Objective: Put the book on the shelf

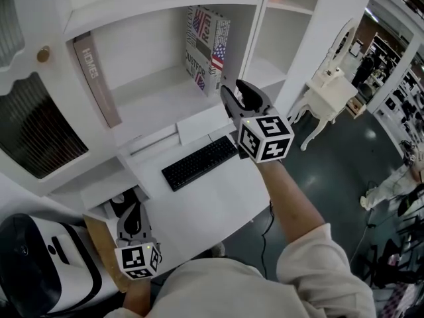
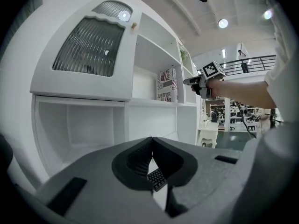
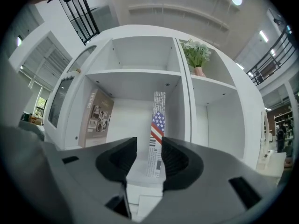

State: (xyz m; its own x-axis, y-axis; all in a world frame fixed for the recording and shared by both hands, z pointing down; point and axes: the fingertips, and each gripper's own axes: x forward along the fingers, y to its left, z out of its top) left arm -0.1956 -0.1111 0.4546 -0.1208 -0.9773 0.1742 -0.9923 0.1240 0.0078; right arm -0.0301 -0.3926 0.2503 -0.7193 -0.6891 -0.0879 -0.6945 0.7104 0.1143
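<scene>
The book (image 1: 207, 45) with bold print and a US flag on its cover stands upright on the white shelf (image 1: 152, 101), against the compartment's right wall. My right gripper (image 1: 235, 95) hovers just in front of it and a little below, open, with nothing between its jaws. In the right gripper view the book's spine (image 3: 157, 134) shows beyond the gap of the right gripper (image 3: 149, 143), apart from the pads. My left gripper (image 1: 132, 218) hangs low at the desk's left edge, shut and empty. In the left gripper view, the left gripper (image 2: 152, 143) has its jaws meeting at the tips, and the book (image 2: 167, 84) shows far off.
A brownish book marked HOMES (image 1: 96, 78) leans on the same compartment's left wall. A black keyboard (image 1: 199, 162) lies on the white desk (image 1: 218, 204) below the shelf. A potted plant (image 3: 196, 55) stands in the upper right compartment. A small white table (image 1: 328, 88) is off to the right.
</scene>
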